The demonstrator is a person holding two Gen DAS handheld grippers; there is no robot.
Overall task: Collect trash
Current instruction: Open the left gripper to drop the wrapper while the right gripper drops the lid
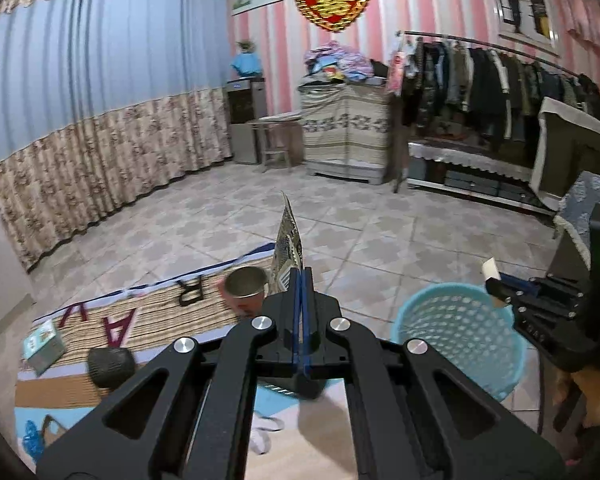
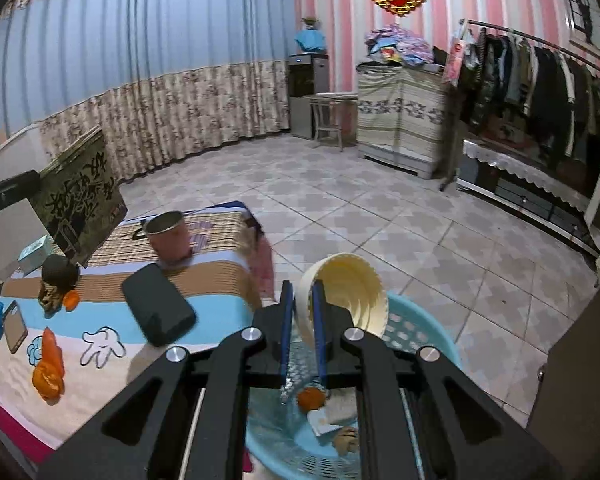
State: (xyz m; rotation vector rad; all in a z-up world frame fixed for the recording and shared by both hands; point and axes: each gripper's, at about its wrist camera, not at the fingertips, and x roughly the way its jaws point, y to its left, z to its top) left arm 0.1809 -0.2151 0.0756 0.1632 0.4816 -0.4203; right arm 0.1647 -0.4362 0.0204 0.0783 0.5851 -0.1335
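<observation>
My left gripper (image 1: 302, 276) is shut on a flat patterned packet (image 1: 288, 236), held upright and seen edge-on above the table. In the right wrist view that packet (image 2: 80, 196) shows dark with pale writing, at the tip of the left gripper (image 2: 32, 184). My right gripper (image 2: 302, 296) is shut on the rim of a cream bowl (image 2: 352, 292), which hangs tilted over the blue perforated basket (image 2: 420, 332). In the basket lie an orange peel (image 2: 311, 398) and other scraps. From the left wrist view the basket (image 1: 460, 344) stands on the floor, right of the table, under the right gripper (image 1: 494, 284).
On the table's cartoon cloth (image 2: 100, 348) rest a metal cup (image 2: 168, 236), a black case (image 2: 158, 308), an orange wrapper (image 2: 50, 368), a phone (image 2: 14, 326) and a dark round object (image 2: 60, 270). Tiled floor (image 2: 380, 220) lies beyond; a clothes rack (image 2: 540, 80) lines the right wall.
</observation>
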